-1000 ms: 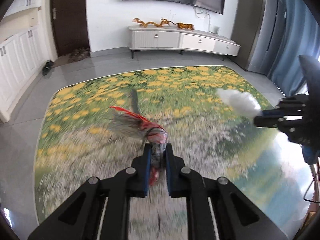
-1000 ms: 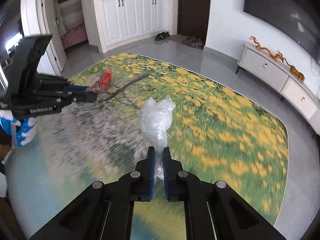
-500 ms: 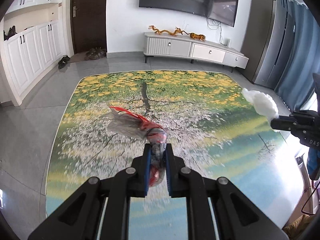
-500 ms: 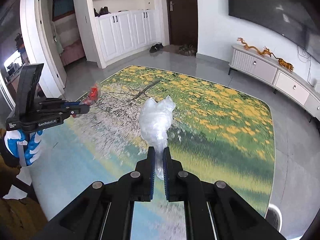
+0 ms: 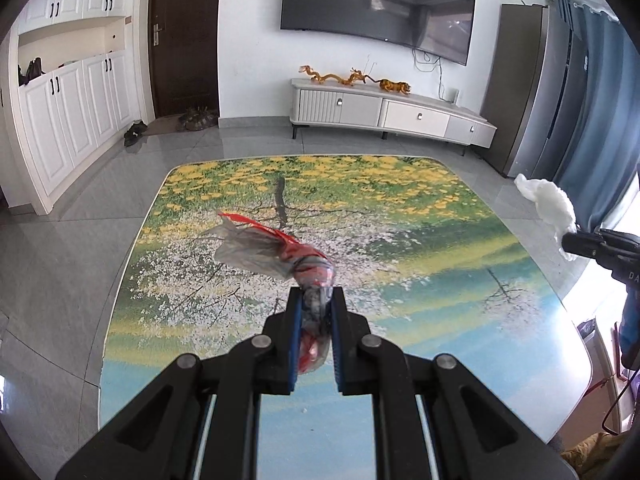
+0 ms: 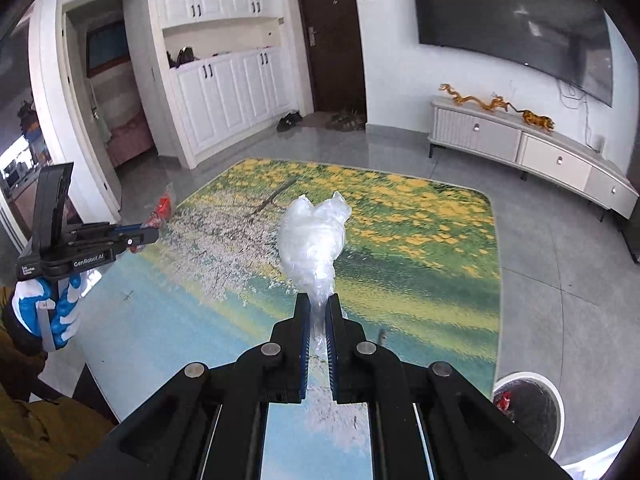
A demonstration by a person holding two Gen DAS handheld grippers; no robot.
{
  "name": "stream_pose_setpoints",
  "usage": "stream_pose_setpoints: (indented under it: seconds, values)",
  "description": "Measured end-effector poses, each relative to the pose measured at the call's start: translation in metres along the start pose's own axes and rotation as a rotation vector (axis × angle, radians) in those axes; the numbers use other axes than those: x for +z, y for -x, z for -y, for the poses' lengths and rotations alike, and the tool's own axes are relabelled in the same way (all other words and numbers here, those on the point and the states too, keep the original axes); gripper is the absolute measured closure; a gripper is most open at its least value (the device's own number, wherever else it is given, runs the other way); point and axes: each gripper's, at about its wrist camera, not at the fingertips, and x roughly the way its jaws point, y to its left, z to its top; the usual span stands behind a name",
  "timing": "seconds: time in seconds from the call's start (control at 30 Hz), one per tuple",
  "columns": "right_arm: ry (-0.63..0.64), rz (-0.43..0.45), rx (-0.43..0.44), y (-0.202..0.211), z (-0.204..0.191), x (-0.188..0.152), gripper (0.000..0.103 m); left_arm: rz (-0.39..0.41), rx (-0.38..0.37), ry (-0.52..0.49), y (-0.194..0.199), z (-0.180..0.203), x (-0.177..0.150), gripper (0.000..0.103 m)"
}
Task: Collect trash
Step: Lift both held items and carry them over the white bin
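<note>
My left gripper (image 5: 315,294) is shut on a crumpled red and clear plastic wrapper (image 5: 280,254), held in the air above the flowered rug (image 5: 420,216). A scrunched clear plastic bag (image 6: 314,236) sticks up from my right gripper (image 6: 317,302), which is shut on its twisted neck. In the left wrist view the right gripper (image 5: 570,245) shows at the right edge with the white bag (image 5: 548,204). In the right wrist view the left gripper (image 6: 150,234) shows at the left with the red wrapper (image 6: 162,206), held by a hand in a blue and white glove (image 6: 48,308).
A round white trash bin (image 6: 528,408) with a dark liner stands on the tiled floor at the rug's near right corner. A white TV cabinet (image 5: 384,114), white cupboards (image 5: 68,116), a dark door (image 5: 184,40) and blue curtains (image 5: 592,92) line the room.
Both grippers have risen and drawn back with their trash still held. More of the room shows, and the trash bin has come into the right wrist view.
</note>
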Motion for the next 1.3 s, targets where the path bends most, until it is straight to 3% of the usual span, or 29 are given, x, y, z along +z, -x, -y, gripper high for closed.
stream_pose_setpoints:
  seconds: [0.47,0.67,0.9,1.3]
  values:
    - [-0.116,0.082,-0.06,0.045,0.04,-0.029,0.096,0.017,-0.022,-0.069,0.019,0.045,0.009,0.091]
    - [-0.192,0.11,-0.113,0.065,0.073,-0.049,0.096,0.002,-0.055,-0.131,0.012,0.081,0.02,0.091]
    - [-0.313,0.127,-0.189,0.082,0.121,-0.081,0.096,-0.045,-0.123,-0.256,-0.015,0.151,0.037,0.091]
    - [-0.55,0.083,-0.309,0.101,0.207,-0.149,0.095,-0.141,-0.306,-0.476,-0.085,0.314,0.053,0.091]
